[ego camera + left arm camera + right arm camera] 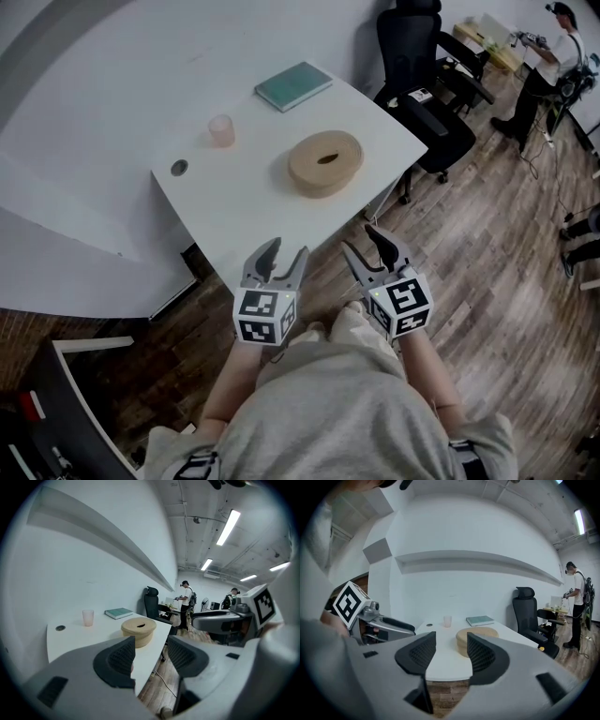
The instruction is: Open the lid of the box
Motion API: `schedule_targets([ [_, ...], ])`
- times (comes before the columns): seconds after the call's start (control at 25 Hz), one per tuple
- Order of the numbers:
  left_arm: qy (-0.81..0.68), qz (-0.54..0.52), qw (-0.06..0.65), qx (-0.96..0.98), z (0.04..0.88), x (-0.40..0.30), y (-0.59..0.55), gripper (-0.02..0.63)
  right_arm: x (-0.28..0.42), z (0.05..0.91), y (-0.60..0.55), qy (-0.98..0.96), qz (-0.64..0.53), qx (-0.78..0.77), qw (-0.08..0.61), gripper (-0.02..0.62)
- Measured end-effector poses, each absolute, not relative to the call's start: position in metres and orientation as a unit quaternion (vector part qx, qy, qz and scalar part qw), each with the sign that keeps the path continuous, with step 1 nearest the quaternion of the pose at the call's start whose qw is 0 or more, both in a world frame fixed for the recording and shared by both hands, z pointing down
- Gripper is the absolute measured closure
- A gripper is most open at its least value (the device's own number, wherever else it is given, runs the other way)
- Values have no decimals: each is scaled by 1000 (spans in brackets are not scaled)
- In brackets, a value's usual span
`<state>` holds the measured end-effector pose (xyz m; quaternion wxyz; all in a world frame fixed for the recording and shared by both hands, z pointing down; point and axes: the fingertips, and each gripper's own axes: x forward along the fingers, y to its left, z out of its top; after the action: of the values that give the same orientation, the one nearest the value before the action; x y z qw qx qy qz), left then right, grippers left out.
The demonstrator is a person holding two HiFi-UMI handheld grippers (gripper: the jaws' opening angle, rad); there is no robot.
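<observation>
Head view.
- White table (234,216): bears every item listed.
- Round wooden box (325,162): toward the table's right edge, slotted lid on, untouched.
- Left gripper (286,248) and right gripper (361,240): side by side, short of the table's near corner. Jaws are parted with nothing between them, probably aimed for an approach to the box.
- Green book (293,85): at the far edge.
- Pink cup (221,130): left of the box, apart from it.
</observation>
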<state>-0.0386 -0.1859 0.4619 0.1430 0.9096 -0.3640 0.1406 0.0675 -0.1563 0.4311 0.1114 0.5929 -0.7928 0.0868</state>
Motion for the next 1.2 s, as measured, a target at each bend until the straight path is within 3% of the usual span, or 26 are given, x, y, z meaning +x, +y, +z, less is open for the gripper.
schedule_targets([
  [0.72,-353,169,163,906,507,16,-278,390,94,454,-276,-832,70,525,168,390],
  [1.2,-366,217,201,882,560,42,-325,339,110,500,-328,-856,78,447,247,393],
])
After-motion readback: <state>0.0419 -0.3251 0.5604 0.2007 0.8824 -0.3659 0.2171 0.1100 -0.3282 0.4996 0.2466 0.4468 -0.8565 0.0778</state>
